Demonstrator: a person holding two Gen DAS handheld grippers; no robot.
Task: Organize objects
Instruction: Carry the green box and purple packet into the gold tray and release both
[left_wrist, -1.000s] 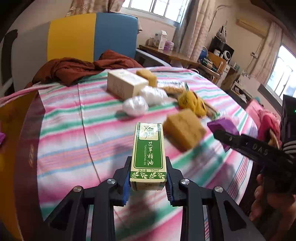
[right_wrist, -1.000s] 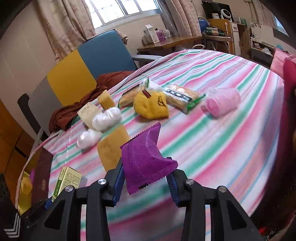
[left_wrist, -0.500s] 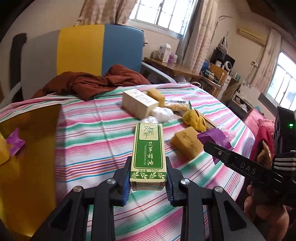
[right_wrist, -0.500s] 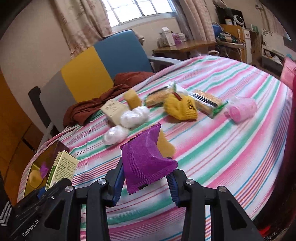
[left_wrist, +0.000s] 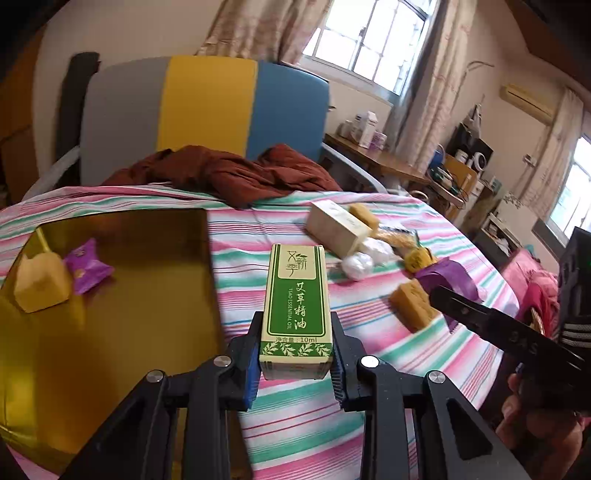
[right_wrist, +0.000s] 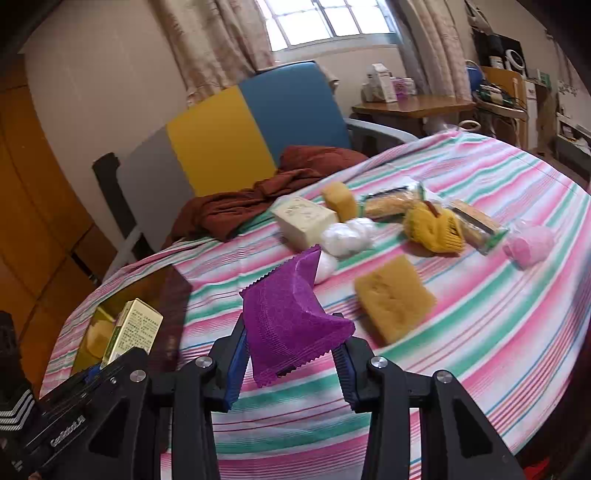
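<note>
Carrying both loads toward the gold tray (left_wrist: 110, 332) looks like the step in hand: left gripper (left_wrist: 295, 363) clamped on the green box (left_wrist: 295, 306), right gripper (right_wrist: 290, 363) clamped on a purple packet (right_wrist: 291, 325), both held above the striped cloth (right_wrist: 480, 332). Best to swing the box left over the tray's bare middle and lower it flat before opening, clear of the yellow block (left_wrist: 40, 282) and purple sachet (left_wrist: 86, 266) already inside. Sponge (right_wrist: 393, 299), cream box (right_wrist: 304, 221), white balls (right_wrist: 347, 236) and brown cloth (left_wrist: 236, 175) lie well off the path; the grippers ride close together and could knock.
</note>
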